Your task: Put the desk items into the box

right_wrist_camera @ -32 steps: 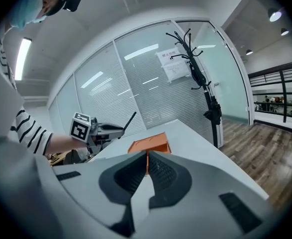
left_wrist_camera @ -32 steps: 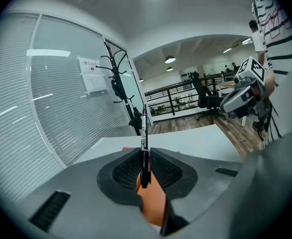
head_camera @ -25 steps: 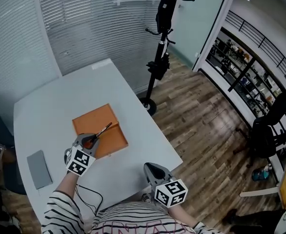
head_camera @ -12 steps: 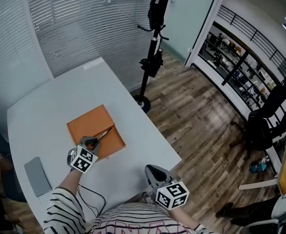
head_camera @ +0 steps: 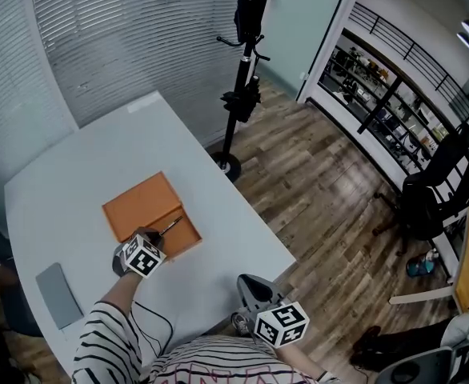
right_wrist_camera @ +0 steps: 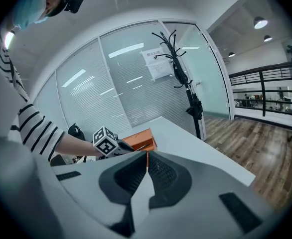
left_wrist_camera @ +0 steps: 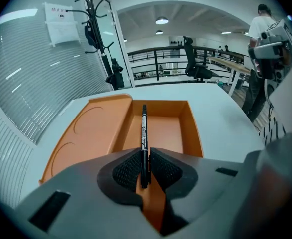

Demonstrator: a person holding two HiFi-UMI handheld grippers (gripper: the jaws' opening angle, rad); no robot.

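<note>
The left gripper (left_wrist_camera: pixel 144 171) pinches the black pen (left_wrist_camera: pixel 144 128) by its end, tip toward 12 o'clock above the open orange box (left_wrist_camera: pixel 167 133), and I think a tilted release may bounce it out; the right gripper (right_wrist_camera: pixel 146 169) is pressed together, empty.

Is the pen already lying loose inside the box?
No, the left gripper has its jaws shut on the pen, holding it over the box.

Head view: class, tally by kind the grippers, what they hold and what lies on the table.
Grippers: 2, left gripper, right gripper
Pen: 1
Box: 1
Grey pad: 1
White slip: 1
Cable: 1
Total: 7
</note>
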